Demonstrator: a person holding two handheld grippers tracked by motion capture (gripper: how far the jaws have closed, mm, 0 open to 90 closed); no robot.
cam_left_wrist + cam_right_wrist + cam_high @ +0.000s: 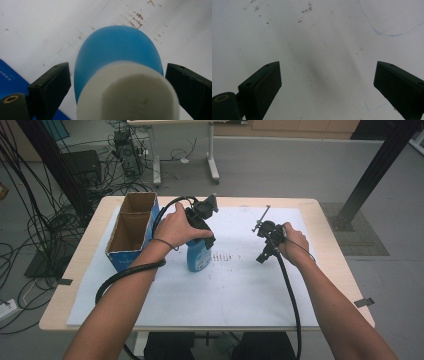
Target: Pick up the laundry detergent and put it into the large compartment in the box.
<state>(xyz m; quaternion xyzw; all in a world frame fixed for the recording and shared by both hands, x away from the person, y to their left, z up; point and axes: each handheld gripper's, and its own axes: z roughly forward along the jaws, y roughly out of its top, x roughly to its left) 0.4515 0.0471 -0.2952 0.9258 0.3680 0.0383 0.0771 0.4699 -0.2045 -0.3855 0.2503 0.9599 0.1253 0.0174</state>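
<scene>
Because the left gripper (117, 82) has its jaws spread wide around the white cap of the upright blue plastic bottle (196, 256) left of centre in the high view, closing off-centre could tip it toward the open blue cardboard box (131, 232). Smooth, rounded shoulders look slippery. The right gripper (327, 85) hangs spread, empty.

Blue bottle (195, 256): upper part hidden in high view behind left hand (176, 227) and left gripper (202, 222); we cannot read label print. In left gripper view, white cap (127, 93) cut off by bottom edge, blurred at close range; we cannot tell whether jaws touch bottle sides. Cardboard box (131, 227): floor of both compartments too dark for us to judge contents. Right gripper (266, 242): jaws too small in high view, partly covered by right hand (295, 242).
</scene>
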